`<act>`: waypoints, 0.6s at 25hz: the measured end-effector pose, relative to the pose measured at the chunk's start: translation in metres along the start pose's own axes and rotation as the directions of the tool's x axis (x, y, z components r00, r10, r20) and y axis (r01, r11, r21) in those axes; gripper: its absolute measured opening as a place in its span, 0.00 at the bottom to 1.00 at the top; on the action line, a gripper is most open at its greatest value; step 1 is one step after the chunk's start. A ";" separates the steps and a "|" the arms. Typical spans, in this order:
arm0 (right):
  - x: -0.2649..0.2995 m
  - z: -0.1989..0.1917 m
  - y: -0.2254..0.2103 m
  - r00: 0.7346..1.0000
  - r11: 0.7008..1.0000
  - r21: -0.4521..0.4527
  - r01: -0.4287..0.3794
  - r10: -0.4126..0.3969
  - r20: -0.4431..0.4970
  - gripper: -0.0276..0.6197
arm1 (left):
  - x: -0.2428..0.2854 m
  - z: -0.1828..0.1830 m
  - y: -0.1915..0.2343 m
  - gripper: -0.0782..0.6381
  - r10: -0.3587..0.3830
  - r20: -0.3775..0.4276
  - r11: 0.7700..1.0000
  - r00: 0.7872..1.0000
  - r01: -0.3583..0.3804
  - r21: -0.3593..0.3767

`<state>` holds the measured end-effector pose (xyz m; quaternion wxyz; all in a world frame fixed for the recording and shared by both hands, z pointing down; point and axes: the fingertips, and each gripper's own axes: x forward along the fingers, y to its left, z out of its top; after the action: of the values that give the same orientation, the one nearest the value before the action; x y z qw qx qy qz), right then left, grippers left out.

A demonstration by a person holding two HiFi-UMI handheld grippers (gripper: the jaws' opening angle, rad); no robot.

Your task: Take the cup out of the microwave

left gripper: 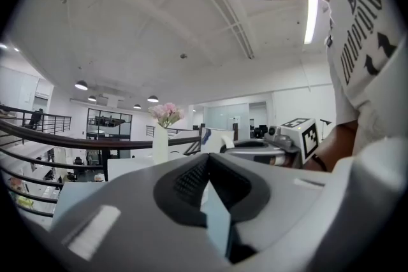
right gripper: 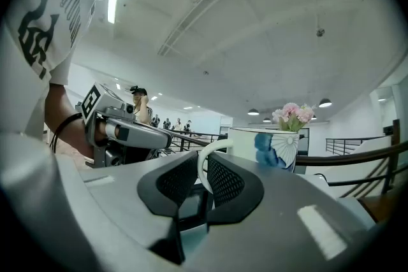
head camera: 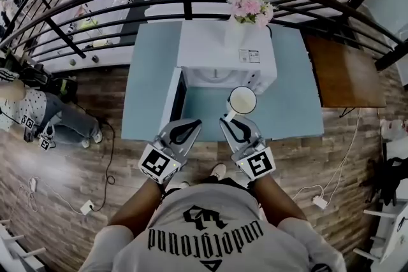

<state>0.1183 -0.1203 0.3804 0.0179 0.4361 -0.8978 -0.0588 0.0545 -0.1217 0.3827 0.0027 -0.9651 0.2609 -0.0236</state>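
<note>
Head view: the white ceramic cup (head camera: 242, 100) is outside the white microwave oven (head camera: 226, 51), just in front of its open cavity and over the pale blue desk (head camera: 143, 99).
Microwave door: the door (head camera: 172, 102) stands swung out on the left, which leaves the opening free.
Right hand-held gripper (head camera: 227, 119): clenched on the cup's white loop handle (right gripper: 203, 169). I judge the handle was chosen because the cup's body is too wide for the jaws.
Cup relative to that gripper: upright, its body just beyond the jaw tips and a little to their right.
Left hand-held gripper (head camera: 195, 123): jaws closed together on nothing. It sits near the door's near edge, left of the cup, apparently idle.
White vase of pink flowers (head camera: 248, 9): on the microwave's top, well apart from the cup.
</note>
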 end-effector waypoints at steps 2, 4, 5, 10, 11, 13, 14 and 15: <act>-0.002 0.005 0.010 1.000 1.000 -0.006 0.019 -0.019 0.002 0.12 | -0.012 -0.001 -0.001 0.18 -0.019 0.002 1.000 1.000 0.018 0.019; -0.004 0.010 0.023 0.999 0.999 -0.016 0.036 -0.036 0.008 0.12 | -0.025 0.002 -0.005 0.18 -0.038 0.016 0.999 0.999 0.037 0.035; -0.005 0.013 0.030 0.999 0.999 -0.018 0.046 -0.046 0.012 0.12 | -0.033 0.003 -0.007 0.18 -0.047 0.021 0.998 0.999 0.046 0.038; -0.012 0.025 0.067 0.995 0.995 -0.028 0.099 -0.098 0.004 0.12 | -0.075 0.009 -0.020 0.18 -0.088 0.019 0.996 0.996 0.088 0.019; -0.012 0.027 0.075 0.994 0.994 -0.033 0.106 -0.106 0.007 0.12 | -0.085 0.009 -0.021 0.18 -0.094 0.019 0.995 0.995 0.093 0.024; -0.014 0.031 0.092 0.992 0.992 -0.038 0.123 -0.123 0.011 0.12 | -0.103 0.007 -0.024 0.18 -0.112 0.033 0.993 0.993 0.110 0.046; -0.017 0.032 0.101 0.991 0.990 -0.037 0.133 -0.133 0.011 0.12 | -0.113 0.006 -0.027 0.18 -0.122 0.031 0.991 0.992 0.120 0.053; -0.020 0.033 0.109 0.990 0.989 -0.035 0.144 -0.144 0.010 0.12 | -0.122 0.003 -0.030 0.18 -0.128 0.021 0.990 0.991 0.127 0.056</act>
<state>0.0423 -0.0348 0.3611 0.0180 0.4992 -0.8628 -0.0777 -0.0356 -0.0344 0.3748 0.0308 -0.9796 0.1977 -0.0191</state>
